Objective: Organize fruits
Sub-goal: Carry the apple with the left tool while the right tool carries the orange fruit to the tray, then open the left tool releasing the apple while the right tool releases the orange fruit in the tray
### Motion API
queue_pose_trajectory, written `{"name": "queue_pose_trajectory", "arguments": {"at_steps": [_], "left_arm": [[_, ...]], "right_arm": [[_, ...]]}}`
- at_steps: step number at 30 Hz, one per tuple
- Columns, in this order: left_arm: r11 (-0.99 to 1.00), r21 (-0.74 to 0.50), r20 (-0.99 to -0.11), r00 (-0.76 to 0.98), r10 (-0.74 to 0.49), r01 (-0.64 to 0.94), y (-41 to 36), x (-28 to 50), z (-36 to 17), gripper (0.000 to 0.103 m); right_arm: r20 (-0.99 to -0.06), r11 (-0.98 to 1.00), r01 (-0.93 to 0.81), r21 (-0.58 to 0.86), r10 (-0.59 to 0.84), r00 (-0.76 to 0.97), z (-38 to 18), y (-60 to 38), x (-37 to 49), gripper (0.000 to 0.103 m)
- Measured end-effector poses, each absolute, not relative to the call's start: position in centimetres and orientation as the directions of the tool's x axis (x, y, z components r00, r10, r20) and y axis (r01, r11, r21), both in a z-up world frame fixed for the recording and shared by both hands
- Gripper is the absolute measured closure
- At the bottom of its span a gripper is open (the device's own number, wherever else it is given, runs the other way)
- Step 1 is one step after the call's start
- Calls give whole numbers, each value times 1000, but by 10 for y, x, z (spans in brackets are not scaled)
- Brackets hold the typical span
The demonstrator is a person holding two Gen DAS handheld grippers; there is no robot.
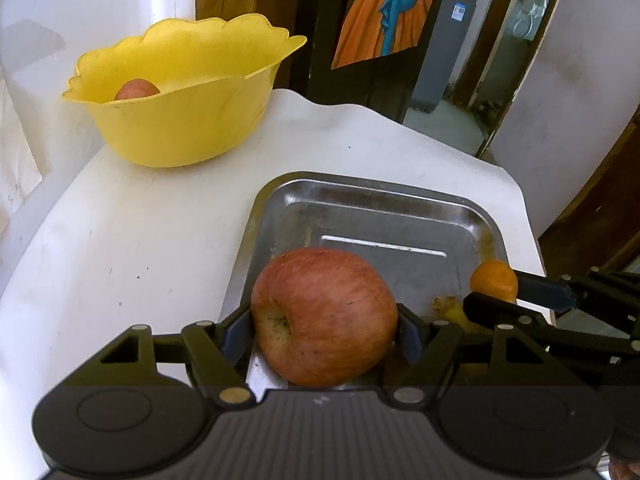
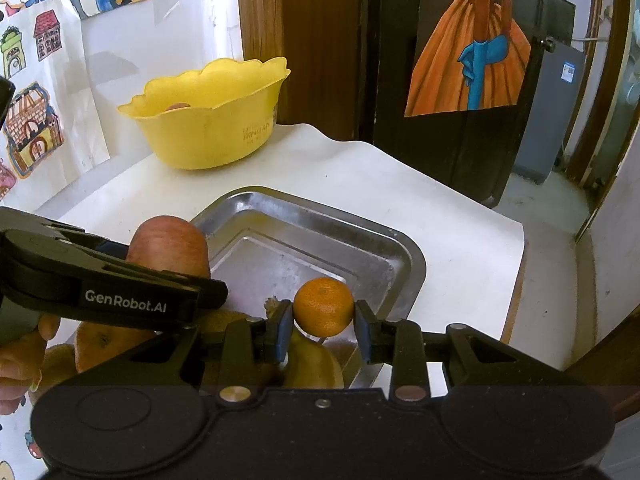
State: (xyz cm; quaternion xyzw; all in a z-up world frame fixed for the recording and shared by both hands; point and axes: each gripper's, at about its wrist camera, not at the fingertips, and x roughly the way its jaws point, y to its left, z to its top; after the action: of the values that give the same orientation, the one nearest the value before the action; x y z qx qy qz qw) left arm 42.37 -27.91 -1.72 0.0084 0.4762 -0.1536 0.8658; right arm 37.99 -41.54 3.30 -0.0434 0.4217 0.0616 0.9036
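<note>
A: I'm looking at the left gripper (image 1: pixel 325 330) now. Its blue pads are pressing both sides of the red apple (image 1: pixel 324 316), so it's gripping it. The apple is sitting at the near left edge of the steel tray (image 1: pixel 384 208), stem dimple tilting toward my camera and left. It's round, no long axis to speak of.

B: And the right gripper (image 2: pixel 323 326)?

A: I'm seeing it closing on the small orange (image 2: pixel 324 306), pads touching each side, at the tray's near right. Stem dot is pointing up.

B: Surface?

A: The tray is lying on a white table (image 1: pixel 140 240). The yellow scalloped bowl (image 1: pixel 180 92) is standing beyond the tray, far left, well apart, another apple (image 1: pixel 137 90) inside. Walls carry drawings, and a dark door is standing behind the tray.

B: Room to move?

A: The tray's far half is bare. The table edge is running close past the tray's right side.
</note>
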Motion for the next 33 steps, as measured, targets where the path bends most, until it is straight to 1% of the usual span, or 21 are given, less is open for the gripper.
{"name": "queue_pose_trajectory", "arguments": {"at_steps": [9, 11, 18, 23, 28, 29, 30, 33], "left_arm": [[956, -133, -839, 484, -250, 263, -278, 424, -23, 27], [956, -132, -840, 483, -249, 264, -278, 425, -22, 27], [959, -127, -843, 481, -240, 255, -280, 425, -21, 26], [961, -126, -846, 480, -233, 245, -279, 424, -21, 26], [965, -124, -847, 482, -225, 231, -279, 422, -20, 26], [966, -122, -844, 488, -223, 229, -279, 421, -19, 22], [966, -118, -835, 504, -221, 229, -279, 419, -17, 15], [967, -109, -811, 542, -220, 230, -277, 414, -11, 10]], "right_arm": [[-769, 992, -127, -16, 69, 635, 25, -416, 381, 66], [-770, 994, -112, -7, 67, 635, 24, -418, 381, 62], [-763, 995, -98, -15, 52, 644, 26, -419, 379, 58], [-756, 997, -80, -14, 42, 653, 29, -422, 374, 51], [-753, 998, -66, -18, 30, 657, 31, -422, 370, 49], [-752, 998, -62, -19, 27, 658, 31, -423, 369, 47], [-751, 998, -57, -19, 24, 660, 32, -423, 368, 47], [-746, 999, -43, -17, 16, 666, 34, -425, 366, 44]]}}
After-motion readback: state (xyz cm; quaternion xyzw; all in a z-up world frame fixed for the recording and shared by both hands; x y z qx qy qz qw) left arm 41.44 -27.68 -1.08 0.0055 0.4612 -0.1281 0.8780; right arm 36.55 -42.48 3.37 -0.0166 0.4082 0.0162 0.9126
